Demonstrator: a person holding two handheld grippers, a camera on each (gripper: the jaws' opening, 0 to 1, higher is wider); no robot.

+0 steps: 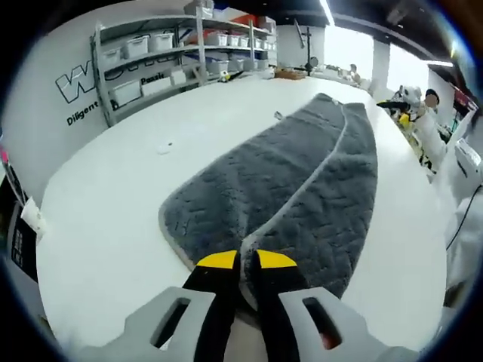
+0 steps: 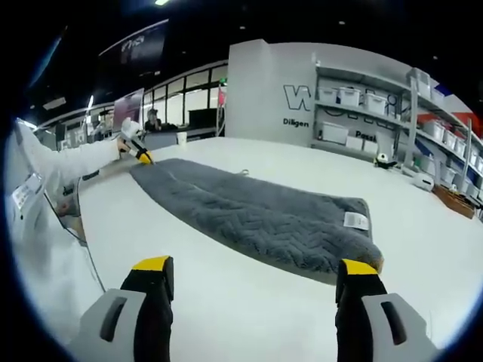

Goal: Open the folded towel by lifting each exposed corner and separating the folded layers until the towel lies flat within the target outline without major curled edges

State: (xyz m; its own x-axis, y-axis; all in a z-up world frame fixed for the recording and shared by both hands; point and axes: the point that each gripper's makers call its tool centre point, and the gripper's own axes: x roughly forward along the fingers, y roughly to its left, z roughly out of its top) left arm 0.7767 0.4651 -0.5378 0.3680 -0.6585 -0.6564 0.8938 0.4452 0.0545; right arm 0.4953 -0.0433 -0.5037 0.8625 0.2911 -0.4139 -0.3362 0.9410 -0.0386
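Now left claw (image 1: 247, 260) pinches towel (image 1: 302, 181) edge (right claw (image 2: 256, 273) nearby).

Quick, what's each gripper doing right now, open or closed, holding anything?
Left gripper: shut on the gray towel, pinching its near edge.
Right gripper: open, jaws wide apart, holding nothing, near the towel's tagged end.

You have a white table (image 1: 98, 226) carrying a folded grey towel (image 1: 302, 181) and a small white disc (image 1: 164, 147).
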